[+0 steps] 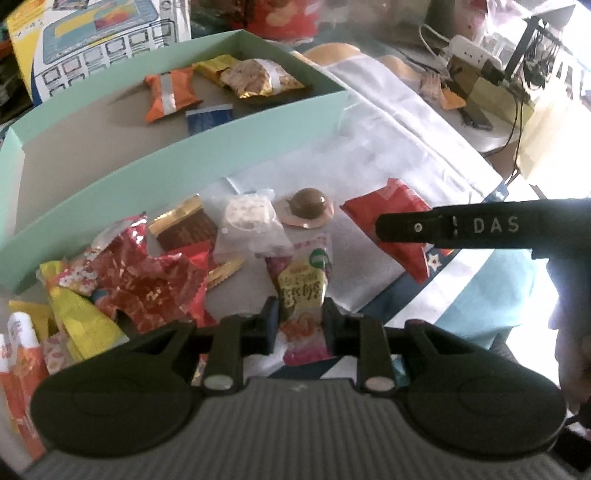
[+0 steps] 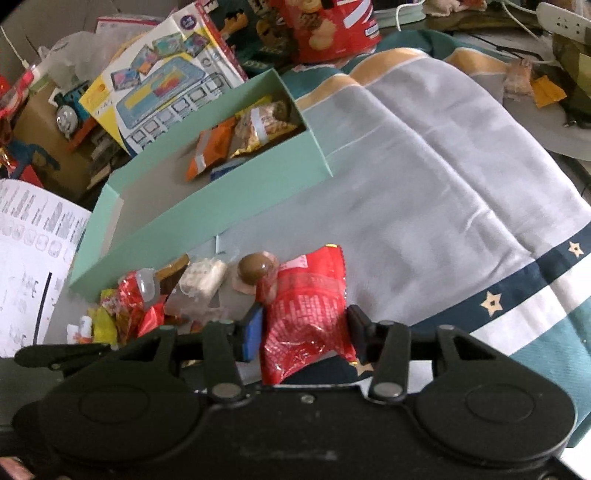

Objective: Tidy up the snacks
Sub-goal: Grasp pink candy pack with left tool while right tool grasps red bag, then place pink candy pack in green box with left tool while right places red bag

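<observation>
A mint green box (image 1: 192,155) (image 2: 229,199) holds an orange packet (image 1: 171,94), a gold-and-white packet (image 1: 258,79) and a blue packet (image 1: 208,118). A pile of loose snacks (image 1: 147,273) lies in front of it on the cloth. My left gripper (image 1: 300,317) is shut on a pink and yellow snack pouch (image 1: 303,291). My right gripper (image 2: 304,330) straddles a red packet (image 2: 306,314) (image 1: 395,229); its jaws stand open around it. A brown chocolate dome (image 1: 308,205) (image 2: 256,269) lies between pile and red packet.
A white, blue and teal cloth (image 2: 424,177) covers the table. A toy box with screen pictures (image 1: 96,40) and a red cookie tin (image 2: 325,26) stand behind the green box. A power strip and cables (image 1: 476,48) lie far right. Papers (image 2: 33,251) lie left.
</observation>
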`<act>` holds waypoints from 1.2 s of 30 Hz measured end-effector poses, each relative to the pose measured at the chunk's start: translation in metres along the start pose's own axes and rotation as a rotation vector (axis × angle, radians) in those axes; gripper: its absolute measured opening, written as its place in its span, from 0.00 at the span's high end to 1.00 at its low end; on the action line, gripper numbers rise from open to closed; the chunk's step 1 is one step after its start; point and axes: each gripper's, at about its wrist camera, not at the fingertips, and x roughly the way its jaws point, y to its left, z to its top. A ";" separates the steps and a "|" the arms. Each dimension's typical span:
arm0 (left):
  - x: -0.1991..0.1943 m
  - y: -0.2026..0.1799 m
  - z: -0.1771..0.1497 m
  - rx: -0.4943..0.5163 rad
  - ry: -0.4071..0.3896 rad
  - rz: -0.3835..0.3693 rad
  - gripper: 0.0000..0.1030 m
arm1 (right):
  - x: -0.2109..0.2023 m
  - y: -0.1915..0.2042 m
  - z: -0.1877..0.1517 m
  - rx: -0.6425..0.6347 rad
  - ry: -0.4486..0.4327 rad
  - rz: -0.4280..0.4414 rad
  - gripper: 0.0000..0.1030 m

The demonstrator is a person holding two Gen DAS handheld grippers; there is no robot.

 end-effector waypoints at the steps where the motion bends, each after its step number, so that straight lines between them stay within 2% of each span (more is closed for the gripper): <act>1: -0.003 0.001 -0.001 -0.009 -0.003 -0.011 0.77 | -0.002 0.000 0.000 0.002 -0.003 0.002 0.55; 8: -0.022 0.005 0.000 -0.042 -0.037 -0.060 0.77 | -0.015 0.002 0.001 0.008 -0.027 0.012 0.55; 15: -0.058 0.014 0.013 -0.088 -0.130 -0.127 0.77 | -0.033 0.012 0.019 0.003 -0.084 0.033 0.55; 18: -0.072 0.029 0.027 -0.108 -0.188 -0.109 0.77 | -0.037 0.020 0.034 -0.001 -0.105 0.051 0.55; 20: -0.077 0.046 0.039 -0.134 -0.218 -0.071 0.77 | -0.034 0.030 0.048 -0.015 -0.118 0.062 0.55; 26: -0.080 0.103 0.067 -0.239 -0.252 -0.004 0.77 | -0.009 0.071 0.088 -0.079 -0.124 0.111 0.55; 28: -0.079 0.117 0.075 -0.245 -0.260 0.018 0.77 | 0.007 0.085 0.100 -0.091 -0.105 0.131 0.55; 31: -0.064 0.131 0.089 -0.230 -0.231 0.089 0.76 | 0.036 0.106 0.114 -0.103 -0.058 0.144 0.55; 36: -0.025 0.146 0.103 -0.235 -0.151 0.130 0.76 | 0.080 0.127 0.122 -0.123 0.005 0.133 0.55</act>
